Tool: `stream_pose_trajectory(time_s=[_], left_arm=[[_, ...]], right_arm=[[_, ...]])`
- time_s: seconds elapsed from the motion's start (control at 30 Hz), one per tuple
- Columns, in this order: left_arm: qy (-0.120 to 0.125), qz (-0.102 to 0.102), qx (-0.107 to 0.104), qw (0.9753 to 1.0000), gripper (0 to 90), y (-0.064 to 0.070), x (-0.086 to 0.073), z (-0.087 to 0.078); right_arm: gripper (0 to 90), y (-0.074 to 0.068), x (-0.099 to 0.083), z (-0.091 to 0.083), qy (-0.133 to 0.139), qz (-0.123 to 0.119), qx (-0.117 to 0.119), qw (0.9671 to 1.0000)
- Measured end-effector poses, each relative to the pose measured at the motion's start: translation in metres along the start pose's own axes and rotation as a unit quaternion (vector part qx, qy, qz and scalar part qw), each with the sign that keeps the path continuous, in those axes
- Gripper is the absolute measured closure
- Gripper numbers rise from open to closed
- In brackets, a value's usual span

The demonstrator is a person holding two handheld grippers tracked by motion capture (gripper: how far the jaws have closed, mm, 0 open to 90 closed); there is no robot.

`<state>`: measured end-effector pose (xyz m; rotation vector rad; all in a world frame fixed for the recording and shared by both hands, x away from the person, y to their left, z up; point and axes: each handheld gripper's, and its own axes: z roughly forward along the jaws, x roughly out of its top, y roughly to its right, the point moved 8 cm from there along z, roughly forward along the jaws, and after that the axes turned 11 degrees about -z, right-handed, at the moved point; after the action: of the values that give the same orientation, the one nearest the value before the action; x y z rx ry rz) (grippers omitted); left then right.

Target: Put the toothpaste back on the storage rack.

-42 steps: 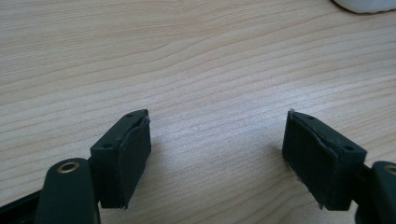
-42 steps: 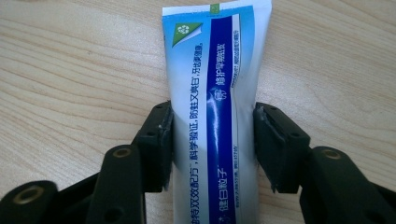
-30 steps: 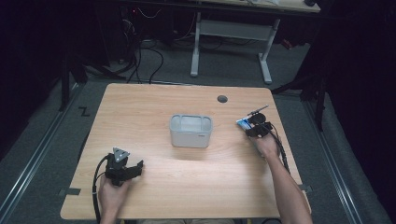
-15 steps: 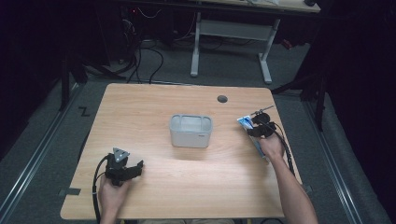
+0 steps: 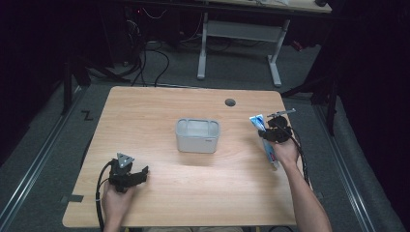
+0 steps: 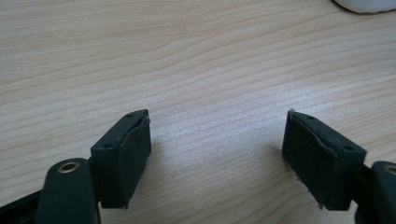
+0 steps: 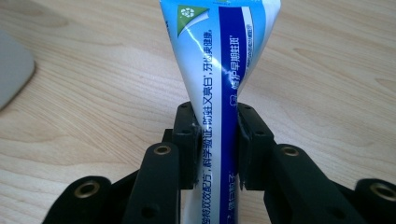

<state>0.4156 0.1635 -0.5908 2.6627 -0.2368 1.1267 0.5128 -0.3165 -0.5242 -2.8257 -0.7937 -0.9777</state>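
On the wooden worktop (image 5: pixel 193 193), seen from the high view, a grey open-topped bin (image 5: pixel 197 136) stands near the middle. Well to its right, close to the worktop's right edge, the right tongs (image 5: pixel 275 131) grip a blue and white toothpaste tube (image 5: pixel 269 145). The tube lies lengthwise along that edge, its flat crimped end pointing away from the person and its other end running back under the right hand (image 5: pixel 286 152). A thin cable trails from these tongs along the forearm. Near the front left corner, the left tongs (image 5: pixel 138 176) rest low over bare wood in the left hand (image 5: pixel 116 195), well apart from both bin and tube, with the grey three-cornered plate on top and a black cable looping off to the left. A small dark round hole (image 5: pixel 230 102) sits in the worktop beyond the bin.

In the left gripper view, the left tongs (image 6: pixel 217 154) stand wide, with nothing but bare wood grain between the two black pads. A pale rounded corner of the bin (image 6: pixel 364 4) shows at the top right.

In the right gripper view, the right tongs (image 7: pixel 217 144) are narrowed onto the toothpaste tube (image 7: pixel 219 70), pinching its body from both sides. The tube widens toward its flat end, which points away over the wood. A grey edge of the bin (image 7: pixel 14 70) shows at the left.
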Motion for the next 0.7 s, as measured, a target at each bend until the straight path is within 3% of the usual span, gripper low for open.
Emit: stream_pose_trajectory(time_s=[0.37, 0.7], left_arm=[[0.0, 0.0, 0.0, 1.0, 24.1, 0.0, 0.0, 0.0], [0.0, 0.0, 0.0, 1.0, 24.0, 0.0, 0.0, 0.0]], right_arm=[[72.6, 0.003, 0.001, -0.021, 0.034, 0.011, 0.009, 0.9993], [72.5, -0.006, 0.002, -0.03, 0.062, 0.014, 0.026, 0.9977]])
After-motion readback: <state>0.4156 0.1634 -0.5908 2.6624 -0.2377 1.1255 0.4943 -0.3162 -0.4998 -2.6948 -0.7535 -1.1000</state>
